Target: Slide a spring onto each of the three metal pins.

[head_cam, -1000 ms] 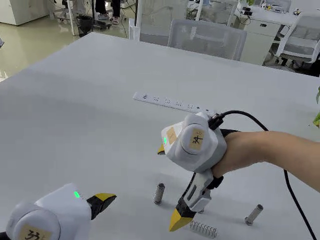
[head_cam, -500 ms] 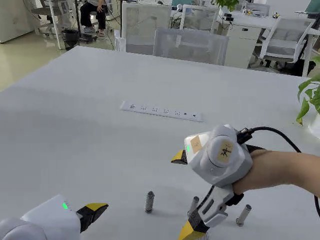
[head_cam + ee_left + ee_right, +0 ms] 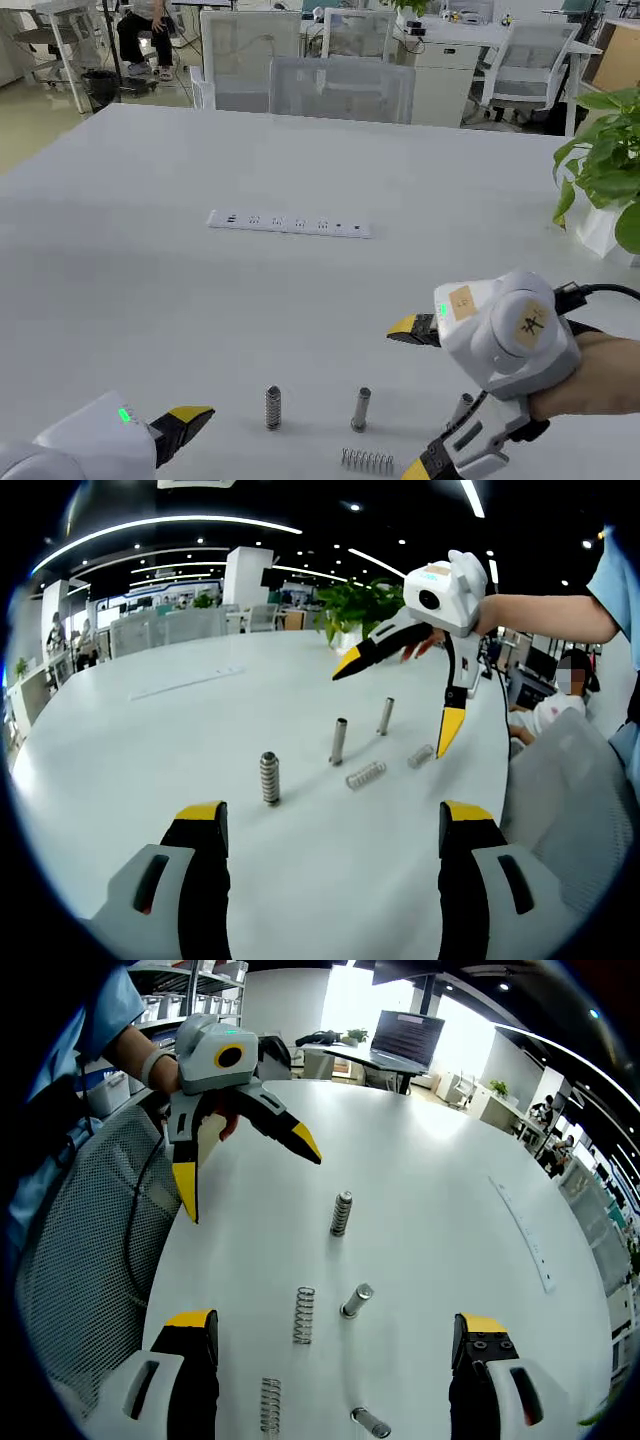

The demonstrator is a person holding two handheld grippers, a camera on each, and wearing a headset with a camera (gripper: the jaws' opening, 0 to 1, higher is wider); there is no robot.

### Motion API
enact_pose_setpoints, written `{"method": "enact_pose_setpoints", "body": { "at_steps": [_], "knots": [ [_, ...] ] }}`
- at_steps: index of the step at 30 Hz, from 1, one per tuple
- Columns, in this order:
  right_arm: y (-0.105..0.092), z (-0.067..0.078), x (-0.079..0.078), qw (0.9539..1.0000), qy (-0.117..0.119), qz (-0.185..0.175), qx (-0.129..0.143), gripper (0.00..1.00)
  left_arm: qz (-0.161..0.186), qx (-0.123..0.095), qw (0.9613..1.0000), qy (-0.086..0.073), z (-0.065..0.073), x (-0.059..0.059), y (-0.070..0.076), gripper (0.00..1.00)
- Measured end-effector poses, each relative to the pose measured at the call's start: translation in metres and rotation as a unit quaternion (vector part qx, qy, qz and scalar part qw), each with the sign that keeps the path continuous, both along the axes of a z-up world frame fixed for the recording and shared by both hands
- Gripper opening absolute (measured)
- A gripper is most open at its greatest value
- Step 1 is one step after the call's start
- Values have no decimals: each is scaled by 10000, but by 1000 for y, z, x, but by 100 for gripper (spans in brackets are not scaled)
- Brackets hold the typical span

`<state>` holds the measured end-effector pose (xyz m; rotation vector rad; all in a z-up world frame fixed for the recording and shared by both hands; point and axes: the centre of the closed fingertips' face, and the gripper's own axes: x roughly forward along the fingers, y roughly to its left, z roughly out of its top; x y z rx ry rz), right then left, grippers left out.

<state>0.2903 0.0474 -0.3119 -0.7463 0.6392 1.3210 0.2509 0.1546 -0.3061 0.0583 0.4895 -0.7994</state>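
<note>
Since the frame a second ago, the right gripper (image 3: 405, 400) has drawn off to the right of the row of pins. It no longer covers the middle pin (image 3: 361, 410), and its lower jaw tip now sits to the right of the near spring (image 3: 367, 461).

Head view: three pins stand upright in a row on the white table (image 3: 150, 300).
- The sprung pin (image 3: 273, 408), at the left end, already carries a coil.
- The middle pin is bare.
- The third pin (image 3: 462, 408) is partly hidden behind the right gripper's body.

The near spring lies flat on the table, in front of the middle pin and close to the lower jaw tip. I cannot tell whether they touch. The right gripper's jaws are spread wide with nothing between them. One points toward the pins and the other points down at the table.

Left gripper view: the left gripper (image 3: 330, 815) hangs well short of the row. Its jaws are parted wide and hold nothing, and the sprung pin is the pin nearest to it. A second spring (image 3: 421, 755) lies flat beyond the third pin, just beside the right gripper's downward jaw tip.

Right gripper view: both loose springs lie to the left of the bare pins, between that gripper's own jaws.

A power strip (image 3: 290, 223) lies farther back on the table, well apart from the pins.
</note>
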Motion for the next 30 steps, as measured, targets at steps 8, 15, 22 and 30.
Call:
{"method": "enact_pose_setpoints", "body": {
  "at_steps": [8, 15, 22, 30],
  "knots": [
    [-33, 0, -8, 9981, 57, -579, 178, 97, -251, 96, 9996, -1, -1, 1, -12, 84],
    [-54, -3, -19, 9957, 94, -879, 280, 97, -348, 101, 9993, 23, -1, 1, -17, 84],
    [-77, -9, -31, 9917, 146, -1222, 385, 95, -450, 164, 9988, 75, -3, -1, -19, 83],
    [-105, -15, -47, 9835, 265, -1720, 493, 96, -526, 235, 9982, 141, -8, -3, -20, 83]
  ]
}}
